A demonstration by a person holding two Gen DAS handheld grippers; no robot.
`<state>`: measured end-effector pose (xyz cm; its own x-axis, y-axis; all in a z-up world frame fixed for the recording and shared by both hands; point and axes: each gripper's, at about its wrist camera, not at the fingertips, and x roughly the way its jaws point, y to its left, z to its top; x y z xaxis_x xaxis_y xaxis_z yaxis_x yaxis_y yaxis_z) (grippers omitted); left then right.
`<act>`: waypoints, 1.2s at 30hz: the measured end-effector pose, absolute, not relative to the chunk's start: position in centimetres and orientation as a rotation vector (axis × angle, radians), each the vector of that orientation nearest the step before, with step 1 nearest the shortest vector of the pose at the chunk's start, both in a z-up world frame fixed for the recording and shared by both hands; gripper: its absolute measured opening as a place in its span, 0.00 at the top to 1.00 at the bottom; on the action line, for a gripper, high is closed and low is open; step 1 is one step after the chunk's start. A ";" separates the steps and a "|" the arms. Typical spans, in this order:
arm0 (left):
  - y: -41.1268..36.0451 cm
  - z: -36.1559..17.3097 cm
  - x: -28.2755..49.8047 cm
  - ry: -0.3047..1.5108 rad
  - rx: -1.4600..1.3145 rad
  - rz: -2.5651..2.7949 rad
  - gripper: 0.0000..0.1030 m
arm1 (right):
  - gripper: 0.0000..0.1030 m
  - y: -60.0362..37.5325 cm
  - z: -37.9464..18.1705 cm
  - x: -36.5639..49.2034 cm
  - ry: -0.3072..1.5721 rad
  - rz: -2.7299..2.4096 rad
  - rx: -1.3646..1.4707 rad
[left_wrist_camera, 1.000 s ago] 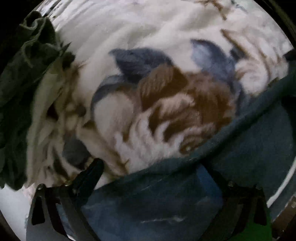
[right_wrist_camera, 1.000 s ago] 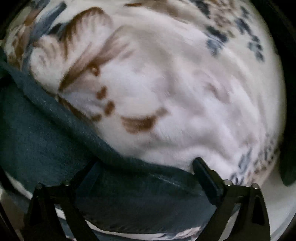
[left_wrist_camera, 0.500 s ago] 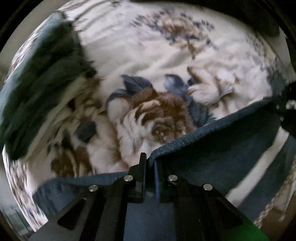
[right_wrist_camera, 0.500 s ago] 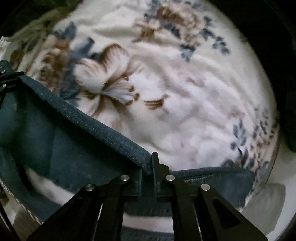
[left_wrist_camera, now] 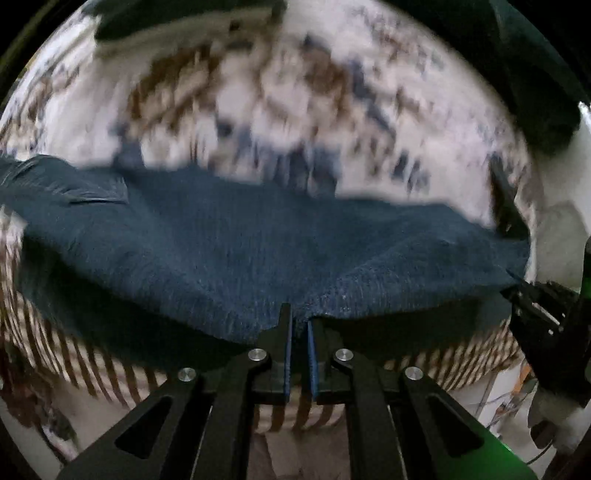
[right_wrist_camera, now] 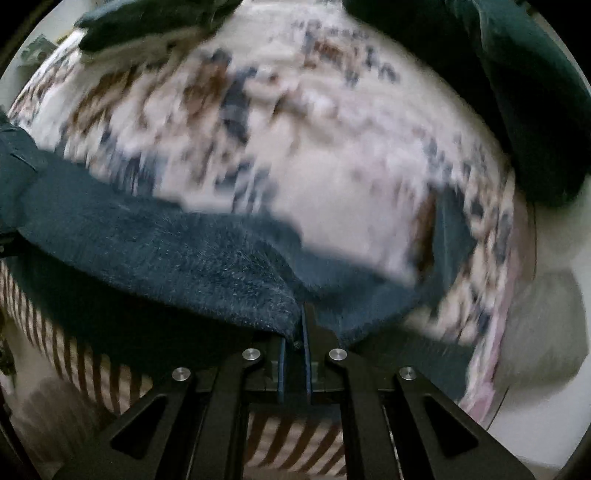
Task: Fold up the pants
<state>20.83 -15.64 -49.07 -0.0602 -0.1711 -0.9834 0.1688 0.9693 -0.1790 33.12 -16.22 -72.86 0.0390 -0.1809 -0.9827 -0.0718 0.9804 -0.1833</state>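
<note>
Across the middle of both wrist views stretched the pants point(left_wrist_camera: 236, 251), dark blue denim, lifted clear along their near edge and hanging as a wide band above the bed. At the near centre, the left gripper point(left_wrist_camera: 298, 325) was clamped together on that denim edge, its blue pads point(left_wrist_camera: 287, 354) pinching the cloth. Further right in the same view, the right gripper point(left_wrist_camera: 532, 295) appeared as a dark frame gripping the same edge. Seen from its own camera, the right gripper point(right_wrist_camera: 300, 328) was likewise closed on a bunched fold of the pants point(right_wrist_camera: 184, 254). Holding one edge at two well-separated points probably kept the cloth taut, so it could be carried over in one flat fold.

Beneath lay a white blanket point(left_wrist_camera: 258, 92) printed with brown and blue flowers, blurred by motion, with a brown-striped border point(left_wrist_camera: 74, 354) near the camera. Dark green cloth point(right_wrist_camera: 535, 110), possibly more clothing, was heaped at the far right edge, and another dark heap point(right_wrist_camera: 147, 22) lay at the far left. Neither heap seemed to block the open stretch of blanket beyond the pants.
</note>
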 end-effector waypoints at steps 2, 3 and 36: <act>-15.4 -51.9 20.1 1.655 -0.012 -0.260 0.96 | 0.93 -15.8 -75.2 30.5 1.583 -0.078 -0.193; -15.2 -52.8 20.0 1.662 -0.007 -0.252 0.96 | 0.93 -15.6 -76.4 29.5 1.605 -0.073 -0.191; -19.4 -62.1 28.5 1.653 0.225 0.071 0.00 | 0.06 -35.4 -83.0 41.4 1.616 -0.582 0.273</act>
